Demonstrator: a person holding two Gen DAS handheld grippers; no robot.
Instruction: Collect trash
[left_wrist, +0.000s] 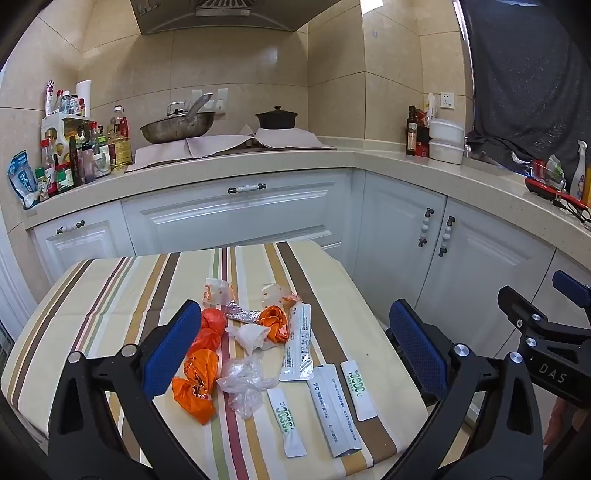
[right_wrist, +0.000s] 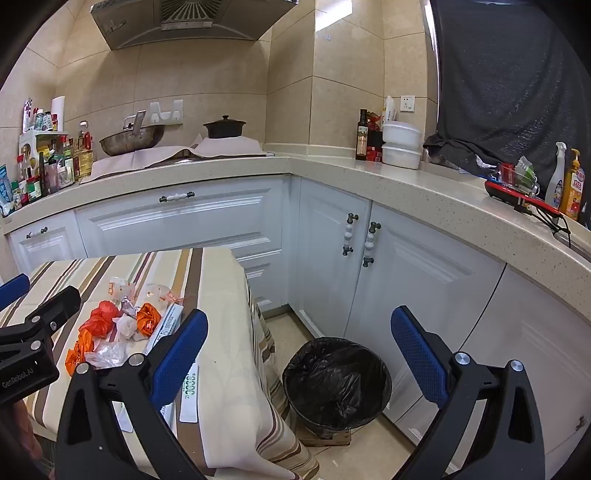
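Trash lies on the striped tablecloth (left_wrist: 110, 288): orange wrappers (left_wrist: 195, 387), a crumpled clear plastic bag (left_wrist: 243, 384), a white tissue (left_wrist: 251, 334), a silver foil piece (left_wrist: 243, 314) and several white sachets (left_wrist: 332, 406). My left gripper (left_wrist: 295, 354) is open and empty, hovering above the pile. My right gripper (right_wrist: 301, 354) is open and empty, to the right of the table above the floor. The bin with a black liner (right_wrist: 336, 380) stands on the floor beside the table. The trash pile also shows in the right wrist view (right_wrist: 122, 325).
White cabinets (right_wrist: 388, 266) and an L-shaped counter (left_wrist: 332, 158) surround the table. A wok (left_wrist: 177, 127), a black pot (left_wrist: 276, 118), bottles (left_wrist: 74, 158) and white containers (right_wrist: 400, 144) stand on the counter. The table's right edge (right_wrist: 243, 295) drops next to the bin.
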